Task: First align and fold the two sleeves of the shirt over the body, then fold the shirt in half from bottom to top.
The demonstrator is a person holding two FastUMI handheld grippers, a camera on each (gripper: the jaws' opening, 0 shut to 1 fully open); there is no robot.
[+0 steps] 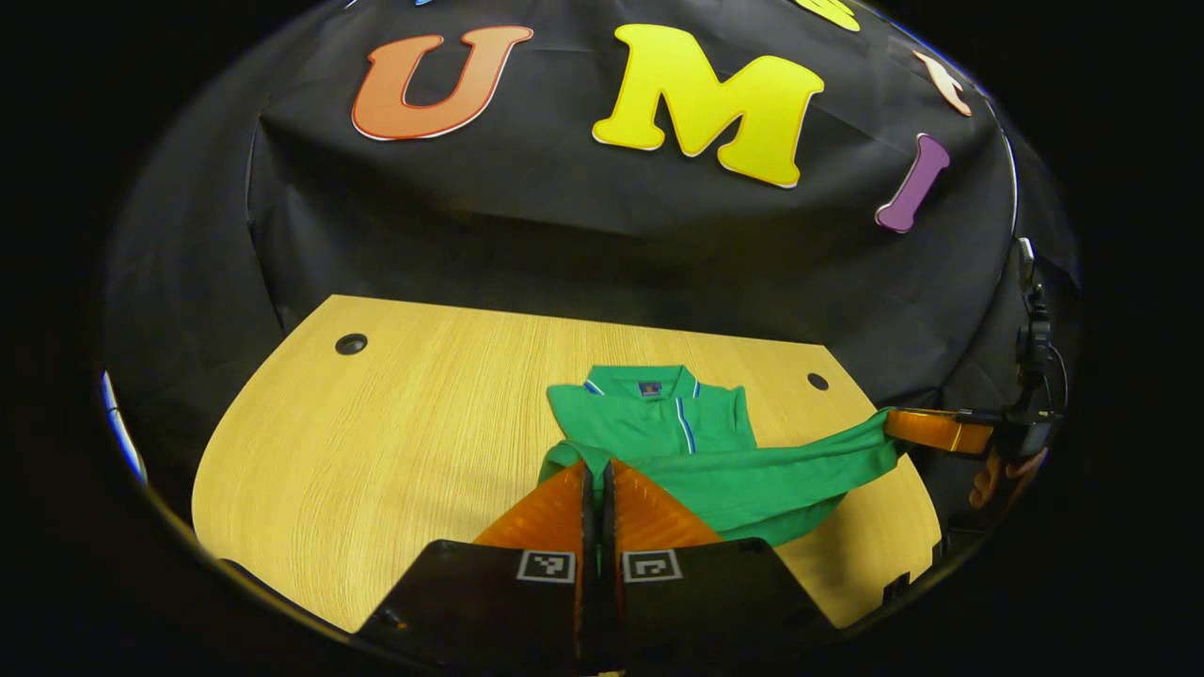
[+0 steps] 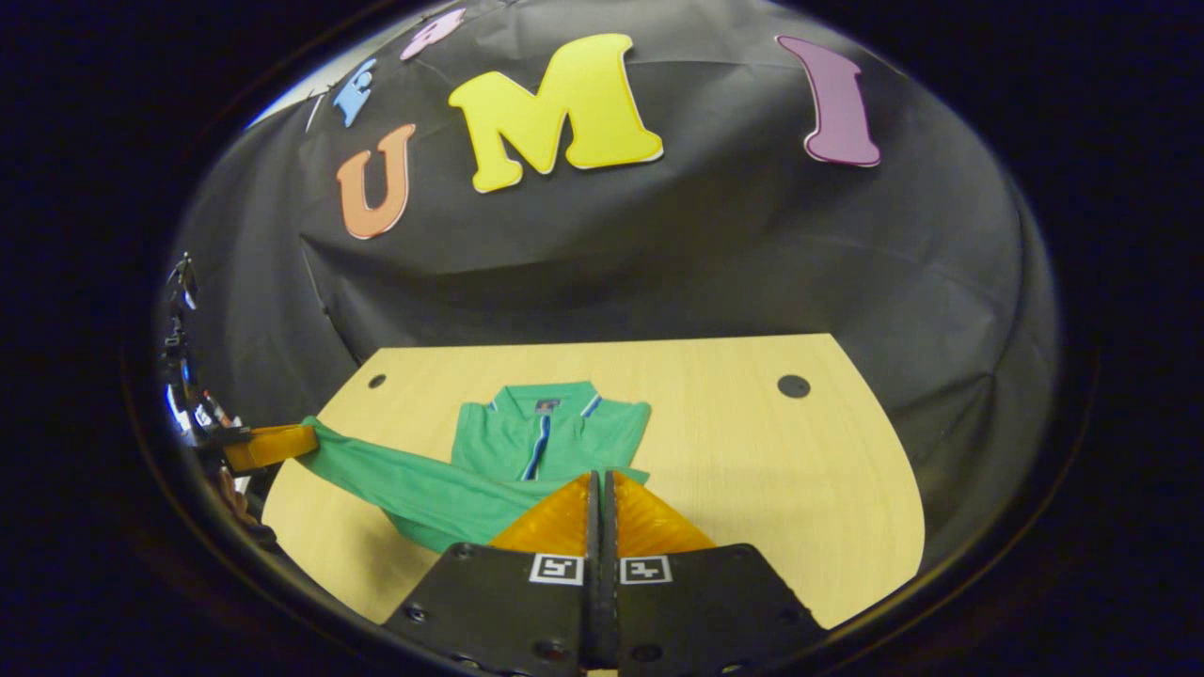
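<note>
1. While both grippers are clamped on it, the green polo shirt [image 1: 658, 428] lies on the wooden bench [image 1: 404, 442], collar toward the booth wall, right of centre in the left gripper view.
2. Shirt look: green knit, folded collar with blue-and-white trim, striped placket down the chest, small dark tag inside the neck. In the right gripper view the shirt [image 2: 541, 437] shows the same collar and placket; upper body lies flat.
3. Lower part is lifted off the bench and pulled into a taut band [image 1: 790, 470] that runs across the body between the two grippers.
4. Left gripper [image 1: 596, 470]: fingers closed together, green fabric pinched between the tips at one end of the band.
5. Right gripper [image 2: 598, 481]: fingers closed together, fabric edge caught at the tips. Seen from the left gripper view, it holds the far end of the band at the bench's right edge, a hand [image 1: 997, 475] behind it.
6. Bench has two round cable holes [image 1: 351, 344] near its far corners. No containers on it.
</note>
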